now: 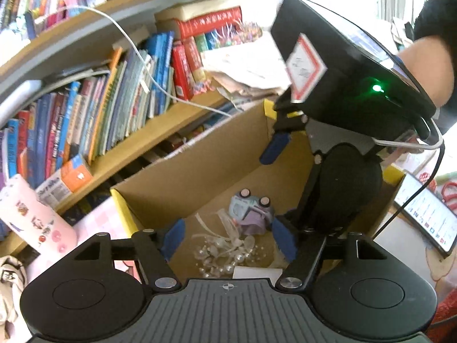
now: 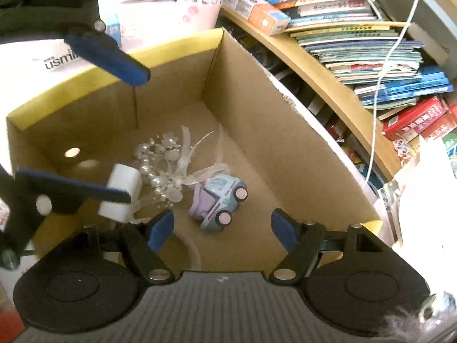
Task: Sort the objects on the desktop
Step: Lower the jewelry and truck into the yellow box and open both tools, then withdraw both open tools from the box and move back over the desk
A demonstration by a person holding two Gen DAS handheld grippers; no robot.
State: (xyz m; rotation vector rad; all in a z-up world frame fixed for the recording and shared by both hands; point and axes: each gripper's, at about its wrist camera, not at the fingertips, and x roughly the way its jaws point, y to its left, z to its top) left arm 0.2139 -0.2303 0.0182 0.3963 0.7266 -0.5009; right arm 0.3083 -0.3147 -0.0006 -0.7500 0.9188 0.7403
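Observation:
An open cardboard box [image 1: 217, 154] [image 2: 257, 120] with yellow-edged flaps stands on the desk. On its floor lie a small pale blue and purple toy car [image 1: 251, 210] [image 2: 218, 204], a pearl and ribbon hair ornament [image 1: 225, 245] [image 2: 168, 165] and a white block [image 2: 121, 194] [image 1: 257, 272]. My left gripper [image 1: 228, 238] is open and empty above the box. My right gripper [image 2: 222, 227] is open and empty just over the toy car. The right gripper also shows in the left wrist view [image 1: 275, 184], and the left one in the right wrist view [image 2: 134, 137].
A curved wooden bookshelf [image 1: 134, 140] [image 2: 328, 85] packed with books runs behind the box. A white cable [image 2: 380, 80] hangs over it. A pink patterned cup [image 1: 34, 217] and an orange carton [image 1: 67, 178] stand left of the box. A lit phone [image 1: 425, 214] lies at the right.

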